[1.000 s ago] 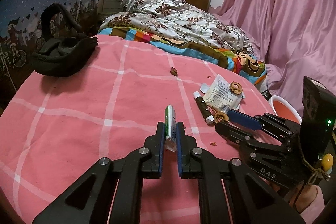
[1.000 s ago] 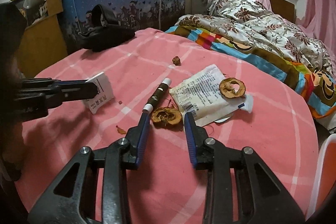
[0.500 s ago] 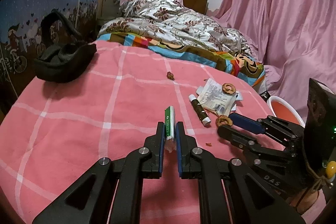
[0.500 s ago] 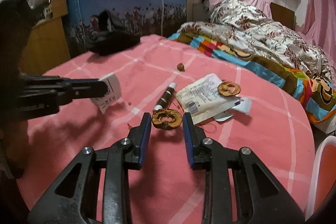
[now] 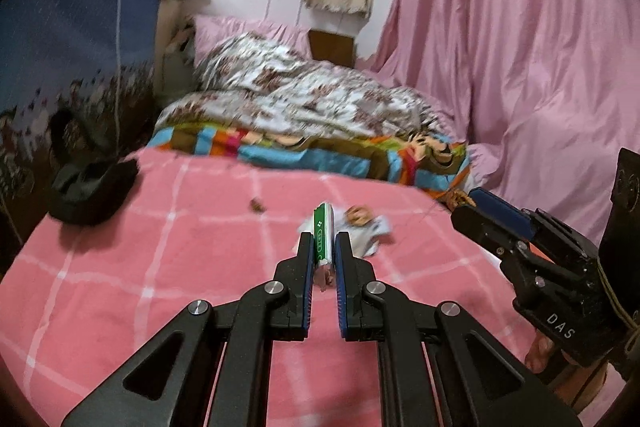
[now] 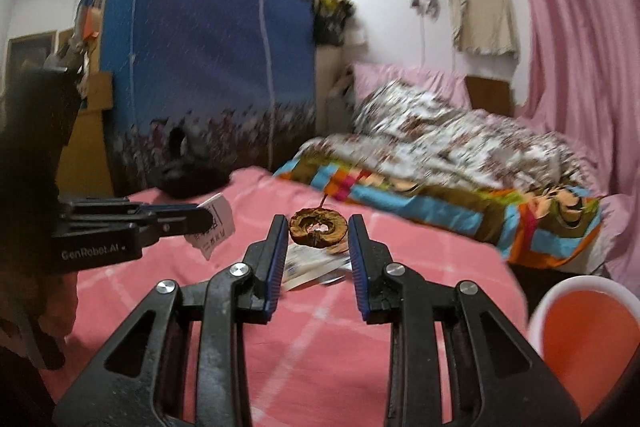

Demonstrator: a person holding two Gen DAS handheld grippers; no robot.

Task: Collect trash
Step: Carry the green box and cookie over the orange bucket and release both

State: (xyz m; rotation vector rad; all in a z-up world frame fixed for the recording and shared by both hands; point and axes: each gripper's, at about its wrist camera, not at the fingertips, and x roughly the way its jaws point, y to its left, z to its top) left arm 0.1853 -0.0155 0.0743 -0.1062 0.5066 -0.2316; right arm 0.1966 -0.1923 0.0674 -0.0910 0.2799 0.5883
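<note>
Both grippers have risen off the pink checked blanket [image 5: 160,267]. Right gripper [image 6: 318,227] clamps a dried brown fruit ring [image 6: 318,228]; left gripper [image 5: 322,247] pinches a green-and-white packet [image 5: 322,237]. Carry step; next, probably release over the white-rimmed orange bin [image 6: 584,331] off the blanket's right edge.

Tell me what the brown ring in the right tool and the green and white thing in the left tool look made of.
Brown ring: looks like dried fruit, matte and wrinkled with a ragged hole. Green and white thing: probably a thin printed cardboard packet, flat with crisp edges; the blur leaves it open.
</note>
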